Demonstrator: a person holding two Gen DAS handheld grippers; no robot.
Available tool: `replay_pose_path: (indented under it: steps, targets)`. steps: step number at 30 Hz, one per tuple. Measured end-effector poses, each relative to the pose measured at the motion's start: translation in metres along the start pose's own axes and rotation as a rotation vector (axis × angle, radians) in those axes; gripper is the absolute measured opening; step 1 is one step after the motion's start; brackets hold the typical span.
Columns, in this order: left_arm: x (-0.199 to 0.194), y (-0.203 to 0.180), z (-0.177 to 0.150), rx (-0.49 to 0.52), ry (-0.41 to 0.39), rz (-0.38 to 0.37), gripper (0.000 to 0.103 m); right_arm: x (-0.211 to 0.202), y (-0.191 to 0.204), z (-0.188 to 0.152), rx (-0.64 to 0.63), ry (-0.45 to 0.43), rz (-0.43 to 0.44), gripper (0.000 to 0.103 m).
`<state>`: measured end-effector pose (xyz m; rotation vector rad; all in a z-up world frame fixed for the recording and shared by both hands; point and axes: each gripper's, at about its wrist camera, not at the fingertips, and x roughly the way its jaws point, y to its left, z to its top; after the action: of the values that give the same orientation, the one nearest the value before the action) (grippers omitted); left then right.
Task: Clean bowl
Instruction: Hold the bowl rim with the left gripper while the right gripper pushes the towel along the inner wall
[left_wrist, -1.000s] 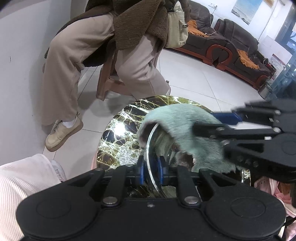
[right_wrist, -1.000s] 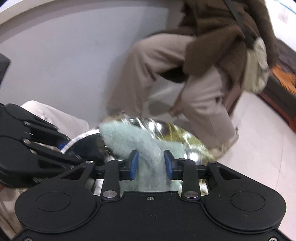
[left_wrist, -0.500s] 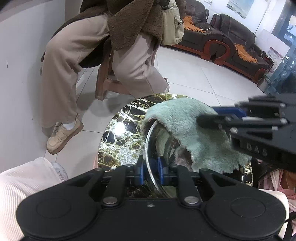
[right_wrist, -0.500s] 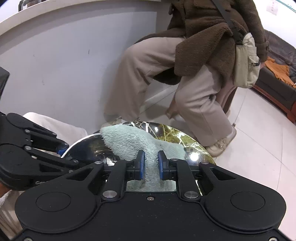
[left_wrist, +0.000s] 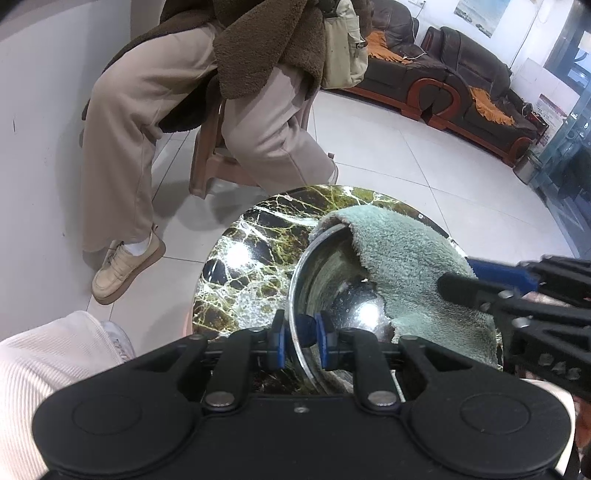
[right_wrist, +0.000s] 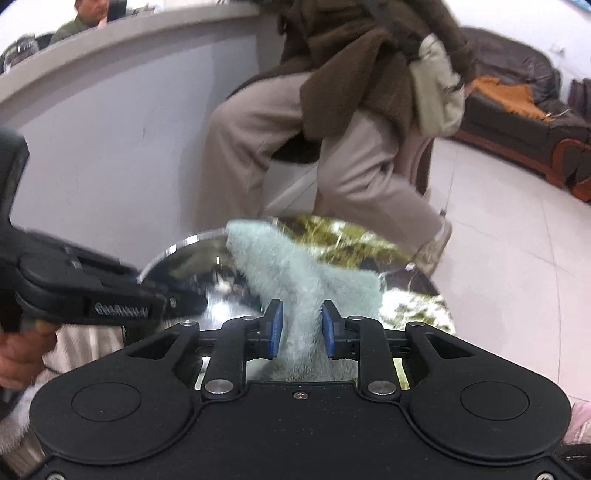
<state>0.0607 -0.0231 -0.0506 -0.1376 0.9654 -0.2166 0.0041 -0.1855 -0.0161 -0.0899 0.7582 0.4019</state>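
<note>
On the marble table: bowl (left_wrist: 332, 291) sits on the table (left_wrist: 240, 266), cloth (left_wrist: 413, 266) draped over its far rim and down into its well.
Key relation: cloth lies straight ahead of the right gripper (right_wrist: 302, 328), a fold of it rising between the two blue pads; it runs from the far rim down toward the gripper, roughly along the line the gripper points.
Right gripper state: jaws opening, with the cloth fold between them; the pads look to stand just off the pile rather than pinching it, though blur makes this hard to settle.
Left gripper state: left gripper (left_wrist: 300, 334) nearly closed, pads clamped on the near rim of the bowl, steadying it.
Nearer hand: the right one for the cloth; the left is taken up with the rim.
Next move, as a judgement: right gripper would need a fresh bite on the cloth before wiping further round the well; the bare, shiny part lies on the left gripper's side.
In the way: left gripper reaches across the near rim, so a sweep that way could meet it.
Around: seated person (left_wrist: 207, 103) just beyond the table, sofa (left_wrist: 461, 70) well apart, tiled floor (left_wrist: 424, 177).
Risk: loose cloth may slide into the bowl.
</note>
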Motion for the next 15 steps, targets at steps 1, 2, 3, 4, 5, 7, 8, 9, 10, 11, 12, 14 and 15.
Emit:
replay_pose_path:
  steps: [1, 2, 3, 4, 5, 7, 8, 9, 10, 11, 12, 14, 15]
  targets:
    - [0.000, 0.001, 0.001, 0.000, 0.000, -0.001, 0.015, -0.003, -0.001, 0.000, 0.010, -0.008, -0.006, 0.027]
    - [0.001, 0.002, 0.001, -0.001, 0.000, -0.002, 0.015, -0.005, -0.002, -0.001, 0.020, -0.014, -0.012, 0.027]
    - [0.001, 0.002, 0.001, -0.002, 0.000, -0.003, 0.015, -0.008, -0.004, -0.002, 0.029, -0.020, -0.019, 0.027]
    - [0.001, 0.003, 0.001, -0.004, 0.001, -0.004, 0.015, -0.009, -0.005, -0.003, 0.046, -0.027, -0.020, 0.027]
    - [0.001, 0.003, 0.001, -0.003, 0.001, -0.004, 0.016, -0.011, -0.006, -0.004, 0.067, -0.034, -0.016, 0.027]
    - [0.002, 0.002, 0.000, -0.002, 0.001, -0.004, 0.016, -0.015, -0.007, -0.008, 0.108, -0.050, 0.000, 0.027]
    - [0.002, 0.002, 0.000, -0.002, 0.001, -0.003, 0.016, -0.015, -0.007, -0.008, 0.113, -0.053, 0.004, 0.027]
    - [0.002, 0.002, 0.000, -0.002, 0.001, -0.003, 0.016, -0.016, -0.004, -0.010, 0.117, -0.056, 0.018, 0.027]
    - [0.002, 0.001, -0.001, -0.002, 0.002, -0.003, 0.016, -0.017, -0.002, -0.011, 0.116, -0.057, 0.020, 0.027]
    - [0.002, 0.000, -0.001, -0.002, 0.002, -0.002, 0.016, -0.017, 0.002, -0.013, 0.106, -0.059, 0.018, 0.029]
    - [0.001, -0.001, -0.002, -0.001, 0.002, -0.002, 0.016, -0.016, 0.005, -0.014, 0.097, -0.059, 0.014, 0.032]
    - [0.002, -0.002, -0.002, 0.000, 0.003, 0.000, 0.017, -0.016, 0.008, -0.015, 0.091, -0.066, 0.006, 0.033]
    - [0.002, -0.002, -0.003, 0.000, 0.003, 0.002, 0.017, -0.016, 0.009, -0.015, 0.087, -0.066, 0.003, 0.034]
